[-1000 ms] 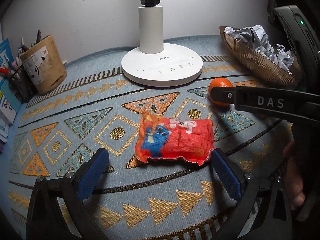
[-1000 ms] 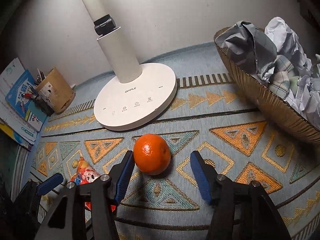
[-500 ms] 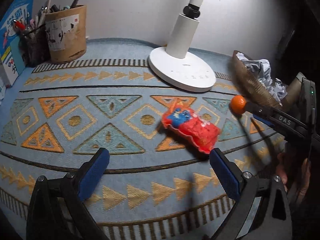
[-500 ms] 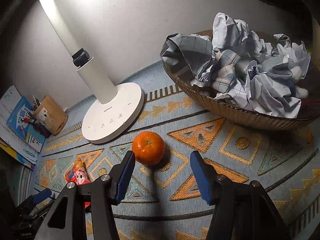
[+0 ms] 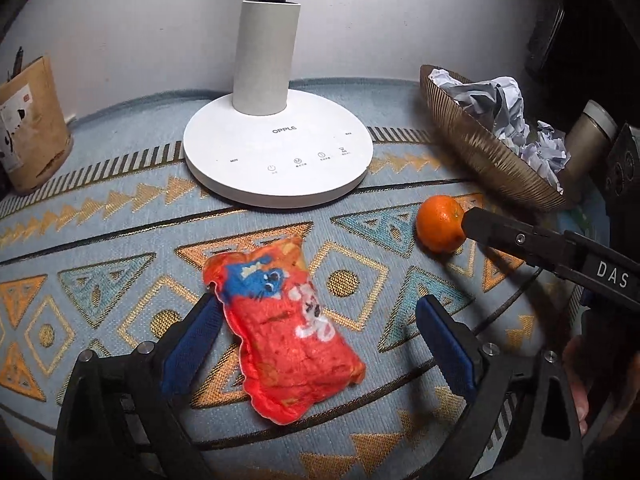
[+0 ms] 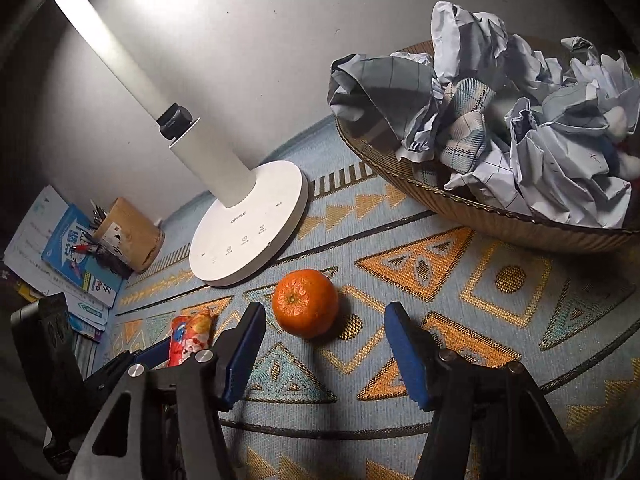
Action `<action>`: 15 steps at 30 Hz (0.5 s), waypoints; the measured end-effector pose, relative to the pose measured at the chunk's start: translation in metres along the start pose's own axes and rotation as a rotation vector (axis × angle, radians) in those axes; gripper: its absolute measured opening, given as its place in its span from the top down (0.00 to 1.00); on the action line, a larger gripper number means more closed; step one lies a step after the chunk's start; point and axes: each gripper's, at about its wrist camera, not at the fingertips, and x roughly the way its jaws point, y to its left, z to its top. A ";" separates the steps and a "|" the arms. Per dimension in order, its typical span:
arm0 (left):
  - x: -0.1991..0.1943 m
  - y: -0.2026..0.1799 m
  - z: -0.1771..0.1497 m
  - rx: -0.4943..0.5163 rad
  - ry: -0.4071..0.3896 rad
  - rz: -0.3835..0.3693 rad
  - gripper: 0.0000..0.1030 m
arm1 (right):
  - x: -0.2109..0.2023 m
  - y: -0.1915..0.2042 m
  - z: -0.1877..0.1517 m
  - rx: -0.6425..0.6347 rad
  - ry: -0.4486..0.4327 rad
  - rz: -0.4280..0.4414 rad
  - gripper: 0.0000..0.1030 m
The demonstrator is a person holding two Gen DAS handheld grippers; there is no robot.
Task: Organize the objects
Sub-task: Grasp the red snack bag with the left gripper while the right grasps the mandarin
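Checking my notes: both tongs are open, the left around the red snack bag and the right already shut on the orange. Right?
Not quite. In the right wrist view the right tongs are open too; the orange sits untouched on the cloth just ahead of them. The left tongs do straddle the red snack bag.

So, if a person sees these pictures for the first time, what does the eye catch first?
Probably the bright red snack-shaped plush, lying on the patterned mat between the open fingers of the left claw. Next, the orange just ahead of the open right claw, near the white lamp base. Behind it, a woven basket is heaped with crumpled paper.
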 end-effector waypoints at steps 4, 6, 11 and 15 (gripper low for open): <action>-0.021 0.014 -0.015 -0.042 0.002 -0.016 0.07 | 0.009 0.015 0.003 -0.058 0.004 -0.043 0.40; -0.026 0.014 -0.019 -0.050 -0.012 -0.004 0.06 | 0.012 0.024 0.002 -0.093 0.006 -0.060 0.40; -0.006 0.000 -0.014 -0.022 -0.004 0.110 0.11 | 0.020 0.036 0.001 -0.167 0.009 -0.133 0.40; -0.008 -0.006 -0.014 0.031 -0.032 0.124 0.49 | 0.020 0.037 0.000 -0.182 0.000 -0.146 0.57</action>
